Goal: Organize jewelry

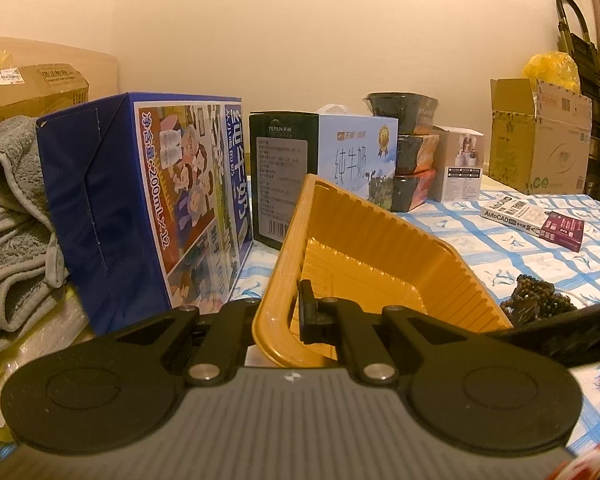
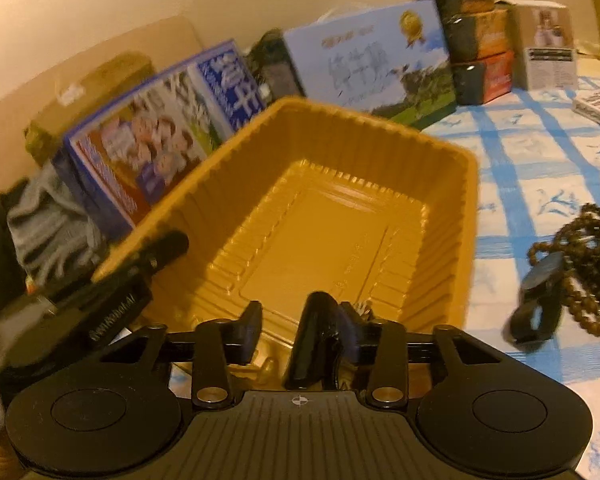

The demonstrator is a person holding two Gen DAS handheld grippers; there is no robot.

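Note:
A yellow ribbed plastic tray point(image 1: 380, 240) stands tilted on the blue-checked cloth, and my left gripper point(image 1: 284, 312) is shut on its near rim. From the right wrist the same tray point(image 2: 340, 136) looks empty inside, with the left gripper point(image 2: 140, 272) on its left rim. My right gripper point(image 2: 300, 320) hovers over the tray's near edge with its jaws apart. A glossy black piece point(image 2: 312, 340) leans against the right finger, with a gap to the left finger. A brown bead necklace point(image 2: 580, 240) and a dark band point(image 2: 540, 308) lie on the cloth to the right; the beads point(image 1: 540, 300) also show beside the tray.
A blue milk carton box point(image 1: 148, 200), a dark box point(image 1: 280, 176) and a pale blue milk box point(image 1: 356, 152) line the wall behind the tray. Grey towels point(image 1: 12, 220) lie at the left. Stacked dark packs point(image 1: 416, 160), a cardboard box point(image 1: 540, 140) and a book point(image 1: 516, 212) sit at the right.

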